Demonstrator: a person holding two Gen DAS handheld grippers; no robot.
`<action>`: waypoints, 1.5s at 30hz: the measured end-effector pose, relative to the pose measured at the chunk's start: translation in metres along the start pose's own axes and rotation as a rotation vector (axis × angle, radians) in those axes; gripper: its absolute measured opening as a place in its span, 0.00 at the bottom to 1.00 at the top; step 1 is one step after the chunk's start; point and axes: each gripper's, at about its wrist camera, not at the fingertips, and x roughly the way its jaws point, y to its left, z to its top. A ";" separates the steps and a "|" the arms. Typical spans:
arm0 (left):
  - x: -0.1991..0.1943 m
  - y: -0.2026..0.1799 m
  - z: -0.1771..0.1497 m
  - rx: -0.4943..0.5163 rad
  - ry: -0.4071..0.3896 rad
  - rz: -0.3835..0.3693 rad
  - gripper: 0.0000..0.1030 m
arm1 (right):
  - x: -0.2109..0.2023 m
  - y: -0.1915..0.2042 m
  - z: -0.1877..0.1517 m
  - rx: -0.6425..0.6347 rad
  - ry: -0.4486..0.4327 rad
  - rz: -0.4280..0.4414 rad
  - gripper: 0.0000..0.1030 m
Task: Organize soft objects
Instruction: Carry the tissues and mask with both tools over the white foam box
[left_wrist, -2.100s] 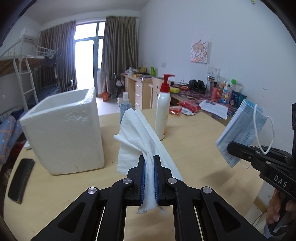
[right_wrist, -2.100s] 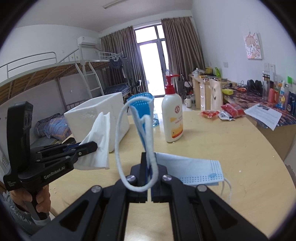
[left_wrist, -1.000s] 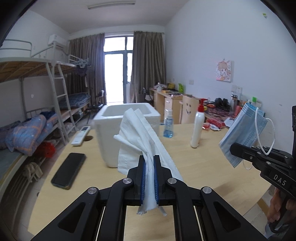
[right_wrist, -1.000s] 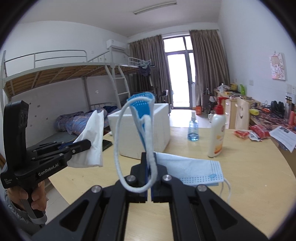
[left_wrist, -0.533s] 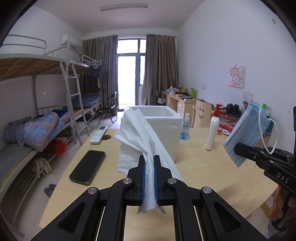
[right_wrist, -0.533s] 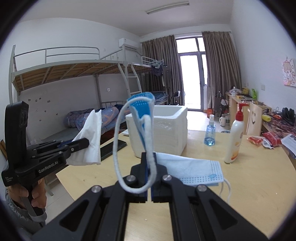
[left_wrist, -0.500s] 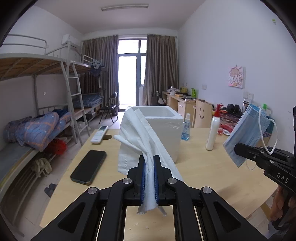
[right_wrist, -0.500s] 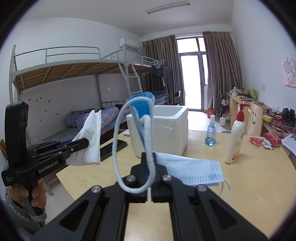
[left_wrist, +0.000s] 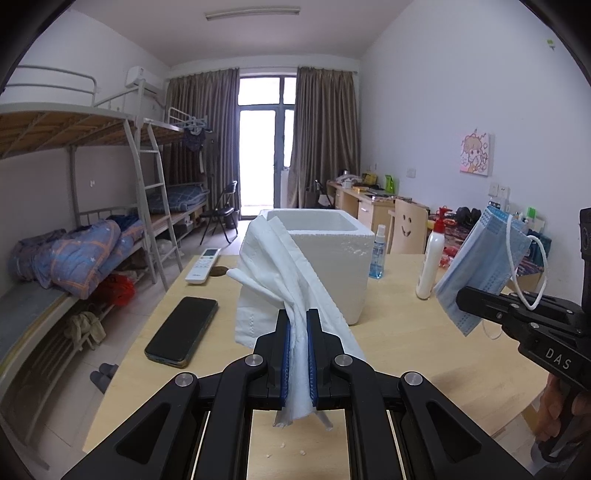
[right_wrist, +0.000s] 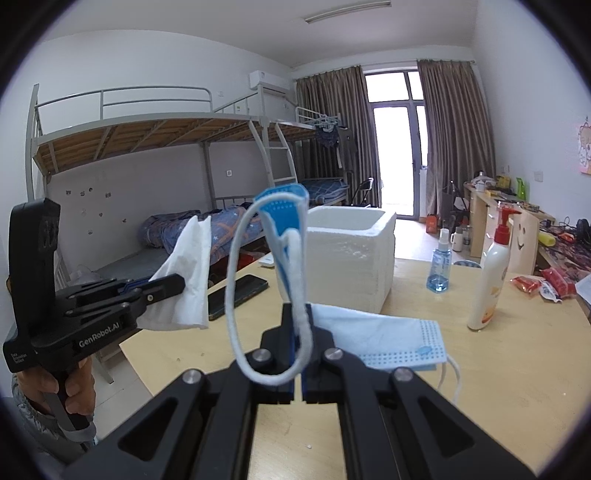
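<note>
Since two seconds ago I have pulled both hands back from the table (left_wrist: 424, 343): the white foam box (left_wrist: 328, 258) that stood close in front of me is now farther off, and the black phone (left_wrist: 181, 330) and white remote control (left_wrist: 203, 265) have come into view. My left hand-held gripper (left_wrist: 297, 334) stays clamped on a crumpled white paper tissue (left_wrist: 273, 269), which rises from the jaws and droops over them. My right hand-held gripper (right_wrist: 297, 332) is closed on a pale blue pleated face mask (right_wrist: 286, 236) with its white ear loop hanging free. Both soft things are in the air, over the near edge of the table.

I judge this the carrying step, with the open foam box the likely place for both. Next I would bring each piece over the box mouth and part the jaws; limp paper and a dangling loop may cling to the pads.

The inside of the box is hidden by its walls. In the right wrist view I cannot tell whether the blue sheet lying beyond my jaws is the held mask or a second one.
</note>
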 end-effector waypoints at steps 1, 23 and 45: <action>0.001 0.000 0.000 0.001 0.002 -0.003 0.08 | 0.001 -0.001 0.001 0.002 0.000 0.001 0.04; 0.033 0.006 0.059 0.015 -0.019 -0.022 0.08 | 0.024 -0.012 0.052 0.010 -0.014 0.005 0.04; 0.060 0.010 0.090 0.025 -0.027 -0.027 0.08 | 0.058 -0.016 0.080 -0.016 0.007 0.003 0.04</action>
